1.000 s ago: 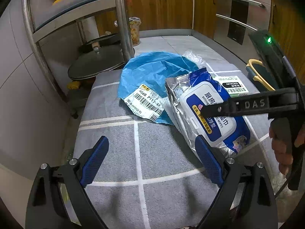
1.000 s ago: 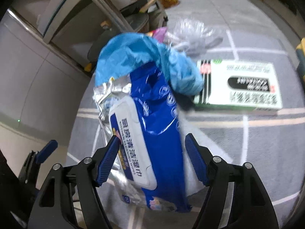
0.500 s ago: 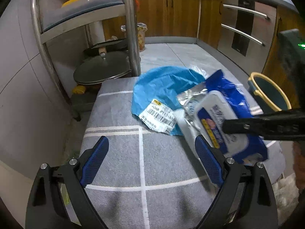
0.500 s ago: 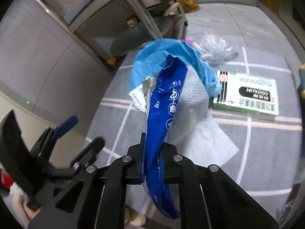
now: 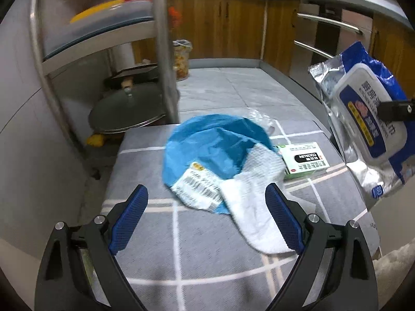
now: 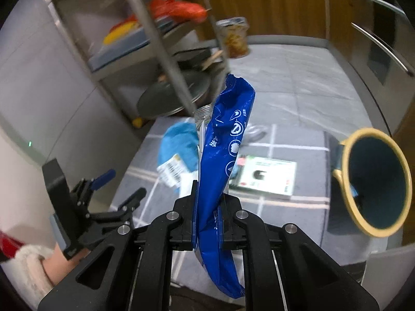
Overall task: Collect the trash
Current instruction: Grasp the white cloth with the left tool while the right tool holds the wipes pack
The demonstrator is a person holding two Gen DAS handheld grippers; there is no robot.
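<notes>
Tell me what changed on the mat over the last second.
The right gripper closed its jaws on the blue wipes pack and lifted it off the grey mat, uncovering a white paper towel. The blue bag, green box and open left gripper stayed put.

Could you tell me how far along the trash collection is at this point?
Nothing looks binned yet: the yellow-rimmed bin shows no trash in the part visible. In hand: the right gripper is shut on the blue wipes pack, lifted clear of the mat. Left on the mat: the blue bag, the white paper towel, the green-and-white box and some clear plastic. The left gripper is open and empty.
</notes>
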